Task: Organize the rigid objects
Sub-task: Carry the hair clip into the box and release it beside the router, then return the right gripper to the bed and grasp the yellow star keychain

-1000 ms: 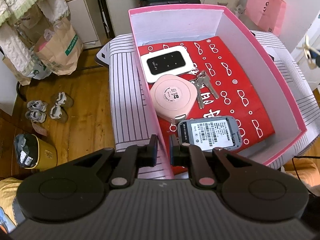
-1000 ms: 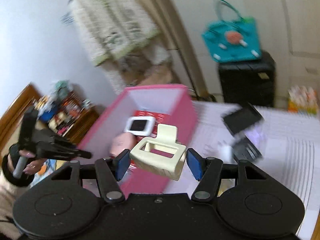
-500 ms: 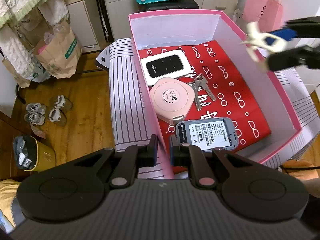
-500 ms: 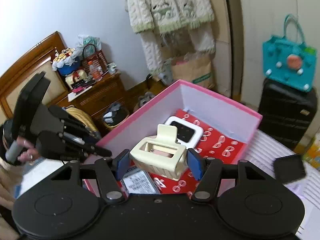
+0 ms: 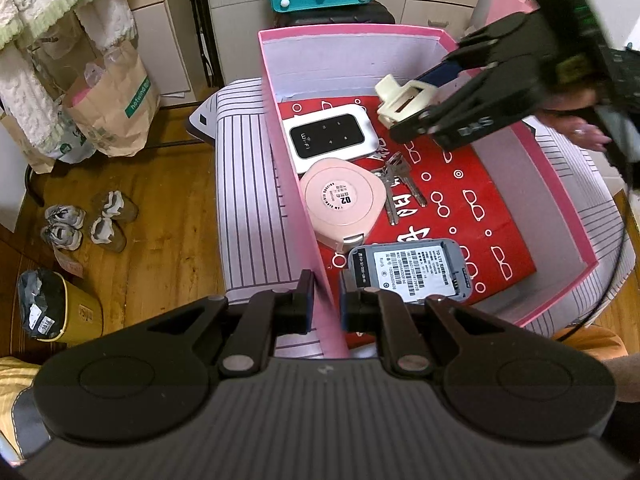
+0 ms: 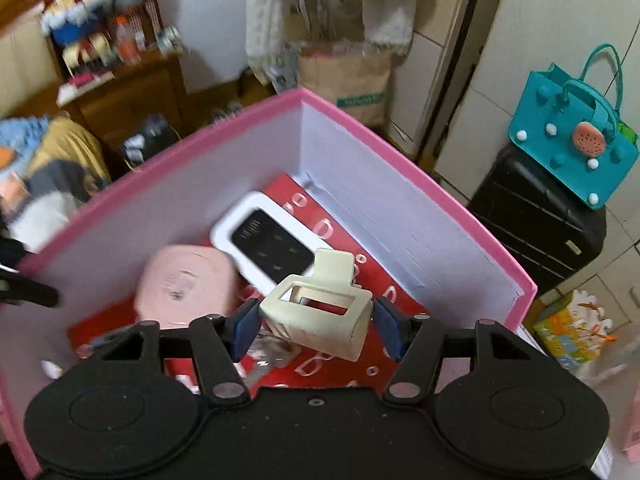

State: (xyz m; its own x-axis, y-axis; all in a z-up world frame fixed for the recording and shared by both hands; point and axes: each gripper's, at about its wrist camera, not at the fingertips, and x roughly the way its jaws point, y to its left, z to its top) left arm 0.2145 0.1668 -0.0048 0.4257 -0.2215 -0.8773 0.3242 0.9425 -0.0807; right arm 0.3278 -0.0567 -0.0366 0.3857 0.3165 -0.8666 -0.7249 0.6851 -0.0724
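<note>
A pink box [image 5: 344,32] with a red patterned liner [image 5: 460,200] stands on a striped cloth. In it lie a white WiFi router [image 5: 330,136], a round pink case [image 5: 342,200], keys [image 5: 396,184] and a grey device [image 5: 408,270]. My left gripper [image 5: 323,304] is shut on the box's near left wall [image 5: 296,184]. My right gripper [image 6: 316,322] is shut on a cream hair claw clip [image 6: 318,306] and holds it inside the box, above the liner next to the router [image 6: 264,244]. The clip also shows in the left wrist view [image 5: 404,98].
A teal handbag [image 6: 572,132] sits on a black suitcase [image 6: 536,228] behind the box. A paper bag [image 5: 108,108], shoes [image 5: 84,220] and a yellow bin [image 5: 60,312] stand on the wooden floor at left. The striped cloth [image 5: 248,208] surrounds the box.
My right gripper has carried the clip from outside the box over its right rim and down into it. My left gripper has stayed shut on the box wall.
</note>
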